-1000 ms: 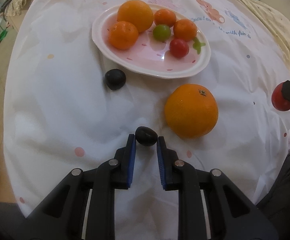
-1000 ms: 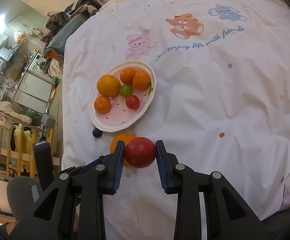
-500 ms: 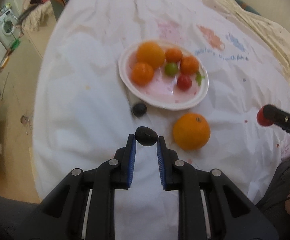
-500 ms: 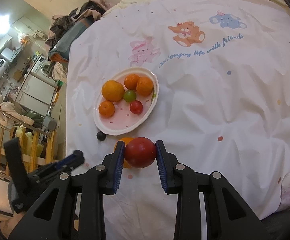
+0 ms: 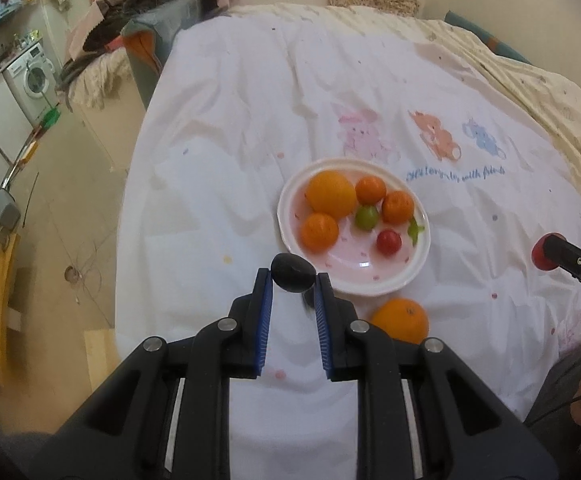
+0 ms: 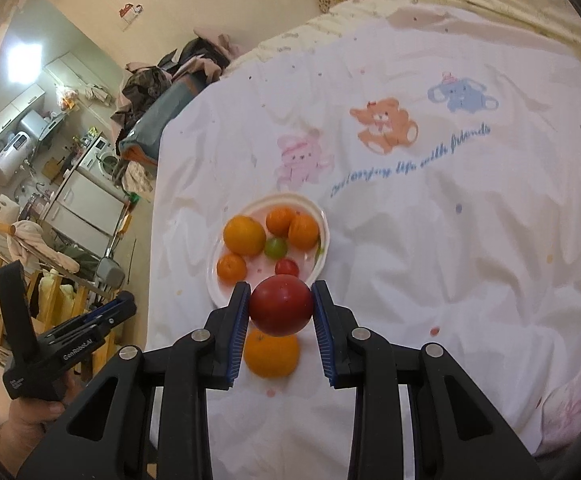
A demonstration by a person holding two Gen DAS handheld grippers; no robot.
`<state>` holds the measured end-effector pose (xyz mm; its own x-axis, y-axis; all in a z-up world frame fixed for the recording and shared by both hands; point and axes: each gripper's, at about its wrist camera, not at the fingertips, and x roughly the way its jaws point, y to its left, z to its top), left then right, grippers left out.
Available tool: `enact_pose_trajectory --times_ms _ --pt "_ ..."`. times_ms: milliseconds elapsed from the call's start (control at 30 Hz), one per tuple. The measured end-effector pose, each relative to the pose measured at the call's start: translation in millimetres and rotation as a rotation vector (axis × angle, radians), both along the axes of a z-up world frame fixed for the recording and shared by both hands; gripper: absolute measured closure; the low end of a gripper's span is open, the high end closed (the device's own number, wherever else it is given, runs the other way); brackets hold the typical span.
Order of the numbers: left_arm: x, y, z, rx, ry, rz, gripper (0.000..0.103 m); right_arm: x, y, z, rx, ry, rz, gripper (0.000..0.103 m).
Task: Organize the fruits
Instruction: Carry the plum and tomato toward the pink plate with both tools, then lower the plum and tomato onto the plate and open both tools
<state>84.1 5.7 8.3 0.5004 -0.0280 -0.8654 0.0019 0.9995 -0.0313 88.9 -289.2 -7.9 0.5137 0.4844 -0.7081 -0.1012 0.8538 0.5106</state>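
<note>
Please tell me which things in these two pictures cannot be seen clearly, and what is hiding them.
- Second dark fruit, left wrist view: mostly hidden behind the left gripper and the dark fruit it holds.
- Loose orange, right wrist view: top covered by the red fruit in the right gripper.
- Green object on the plate: too small to identify.

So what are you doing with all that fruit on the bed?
A person is tidying fruit onto the pink plate with two hand-held grippers. The left gripper is shut on a small dark fruit, and the right gripper is shut on a red tomato. One orange sits on the sheet beside the plate.
</note>
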Motion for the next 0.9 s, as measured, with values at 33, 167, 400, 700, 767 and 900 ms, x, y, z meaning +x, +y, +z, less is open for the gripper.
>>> enact_pose_trajectory --times_ms 33,167,400,700,767,900 --pt "3 0 1 0.001 -0.003 0.001 0.086 2 -1 1 -0.001 -0.004 0.000 0.070" --pt "17 -2 1 0.011 -0.004 -0.003 0.086 16 -2 1 -0.009 -0.010 -0.002 0.070" --pt "36 -9 -9 0.005 0.014 -0.006 0.085 37 5 -11 -0.041 0.025 0.013 0.070" --pt "64 -30 -38 -0.001 0.074 -0.039 0.085 68 26 -31 -0.101 0.065 0.068 0.070" --pt "70 -36 -46 0.006 0.092 -0.047 0.085 74 27 -37 -0.102 0.079 0.070 0.070" --pt "79 -45 -60 -0.003 0.114 -0.059 0.085 88 33 -47 -0.108 0.100 0.086 0.070"
